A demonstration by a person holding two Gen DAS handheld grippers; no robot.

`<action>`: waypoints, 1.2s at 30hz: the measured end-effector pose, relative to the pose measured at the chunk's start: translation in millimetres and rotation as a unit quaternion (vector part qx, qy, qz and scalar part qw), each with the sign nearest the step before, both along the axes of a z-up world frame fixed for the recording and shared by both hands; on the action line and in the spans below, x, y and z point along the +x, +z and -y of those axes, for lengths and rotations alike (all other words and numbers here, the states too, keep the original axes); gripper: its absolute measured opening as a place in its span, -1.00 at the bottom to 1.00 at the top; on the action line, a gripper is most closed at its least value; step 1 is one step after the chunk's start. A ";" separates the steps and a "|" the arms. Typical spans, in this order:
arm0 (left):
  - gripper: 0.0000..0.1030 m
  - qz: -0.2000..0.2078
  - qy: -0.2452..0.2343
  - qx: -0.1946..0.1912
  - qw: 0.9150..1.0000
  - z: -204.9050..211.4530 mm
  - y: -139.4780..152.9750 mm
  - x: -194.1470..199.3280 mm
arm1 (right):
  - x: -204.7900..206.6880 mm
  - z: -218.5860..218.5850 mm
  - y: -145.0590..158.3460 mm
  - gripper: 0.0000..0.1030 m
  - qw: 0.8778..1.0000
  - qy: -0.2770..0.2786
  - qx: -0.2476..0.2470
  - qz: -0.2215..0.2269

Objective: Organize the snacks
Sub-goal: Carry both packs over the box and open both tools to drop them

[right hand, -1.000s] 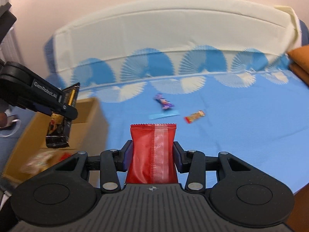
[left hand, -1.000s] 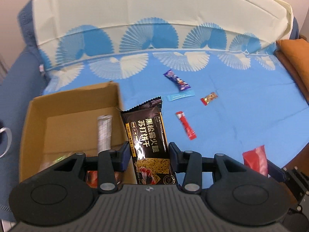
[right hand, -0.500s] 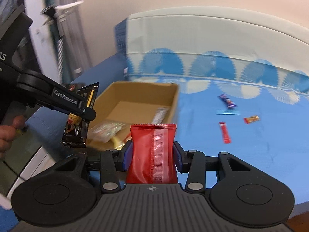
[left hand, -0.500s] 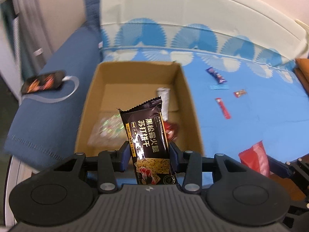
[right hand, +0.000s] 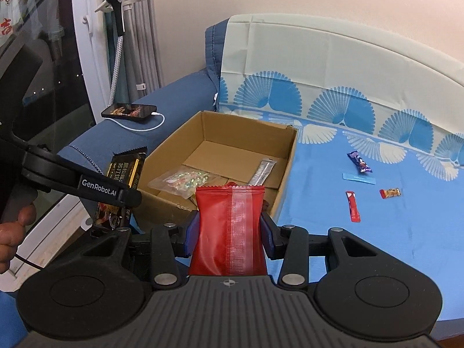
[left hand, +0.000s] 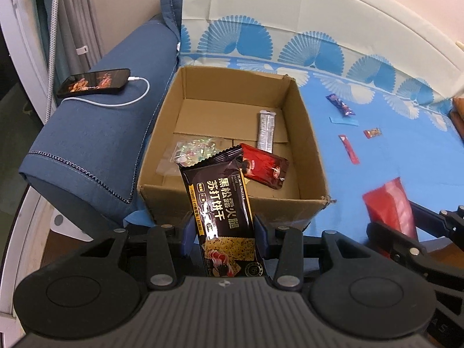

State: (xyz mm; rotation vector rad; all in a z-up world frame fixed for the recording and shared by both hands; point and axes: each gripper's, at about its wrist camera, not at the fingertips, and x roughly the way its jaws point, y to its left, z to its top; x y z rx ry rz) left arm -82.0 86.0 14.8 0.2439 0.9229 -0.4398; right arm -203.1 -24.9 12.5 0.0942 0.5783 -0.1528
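Observation:
My left gripper (left hand: 222, 233) is shut on a black cracker packet (left hand: 220, 203), held just before the near wall of an open cardboard box (left hand: 232, 206). The box holds a silver stick packet (left hand: 266, 130), a clear candy bag (left hand: 192, 150) and a dark red pouch (left hand: 265, 168). My right gripper (right hand: 230, 239) is shut on a red snack bag (right hand: 230, 229), near the box's (right hand: 285, 179) front right corner. The left gripper (right hand: 87, 187) with its packet (right hand: 123, 174) shows at the left of the right wrist view.
Loose snacks lie on the blue sheet: a purple wrapper (right hand: 359, 161), a light blue stick (right hand: 358, 178), a red stick (right hand: 353, 206) and a small orange candy (right hand: 390, 193). A phone (left hand: 94, 81) with a white cable rests on the blue armrest left of the box.
Both grippers swung left from the sheet toward the box, still holding their packets. The box now sits centred ahead of the left gripper.

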 end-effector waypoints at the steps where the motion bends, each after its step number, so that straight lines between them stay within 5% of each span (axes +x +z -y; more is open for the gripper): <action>1: -0.10 0.001 -0.002 -0.001 1.000 0.4 0.2 -0.8 | 0.1 -0.1 0.4 -0.10 1.000 -0.001 -0.001 0.000; 22: -0.10 -0.022 -0.001 -0.001 1.000 4.8 -12.3 13.3 | 15.3 0.3 -4.3 -0.10 1.000 0.000 -0.004 -0.024; 36: -0.09 -0.023 0.028 -0.005 0.999 1.5 -15.9 56.3 | 47.6 13.0 -5.2 -0.10 0.999 -0.005 -0.011 -0.037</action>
